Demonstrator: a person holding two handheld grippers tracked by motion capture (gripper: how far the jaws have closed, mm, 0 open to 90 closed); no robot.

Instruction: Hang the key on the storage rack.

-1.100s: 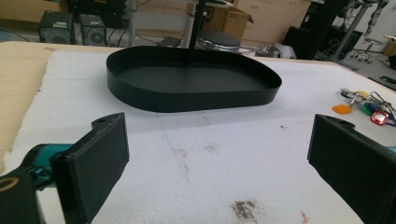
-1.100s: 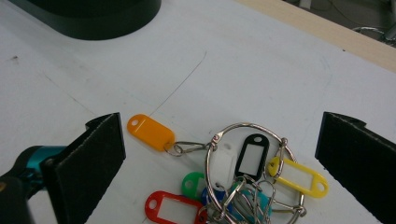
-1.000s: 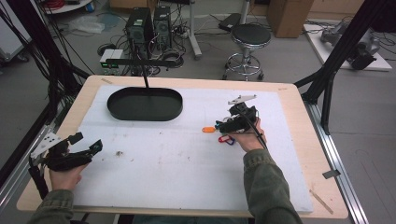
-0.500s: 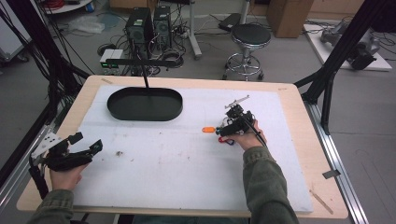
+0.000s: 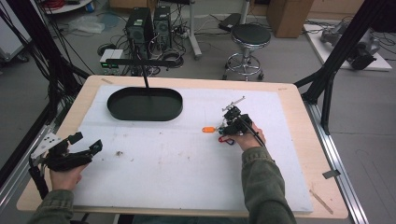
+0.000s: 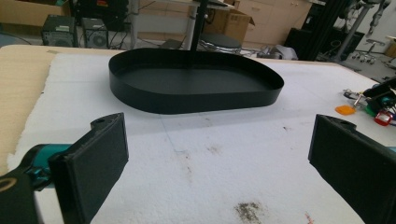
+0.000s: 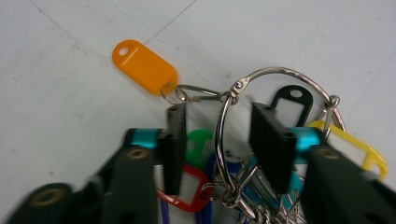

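Note:
A metal key ring (image 7: 280, 72) with several coloured tags lies on the white mat (image 5: 187, 163). Its orange tag (image 7: 144, 67) sticks out to the left, also seen as the orange tag (image 5: 208, 129) in the high view. My right gripper (image 7: 219, 112) is low over the bunch, open, its jaws on either side of the ring wire, with green, red, blue and yellow tags under them. In the high view the right gripper (image 5: 231, 126) is right of centre. My left gripper (image 5: 86, 141) is held at the front left, and in its own view the left gripper (image 6: 219, 140) is wide open with nothing between its jaws.
A black oval tray (image 5: 163, 105) sits at the back left of the mat, and a thin black post rises just behind it. From the left gripper view the tray (image 6: 196, 100) is straight ahead and the key bunch's orange tag (image 6: 346, 110) lies far right. A wooden table edge (image 5: 317, 140) borders the mat.
My right gripper has come down and slightly left onto the key bunch. The keys and the left gripper have stayed where they were.

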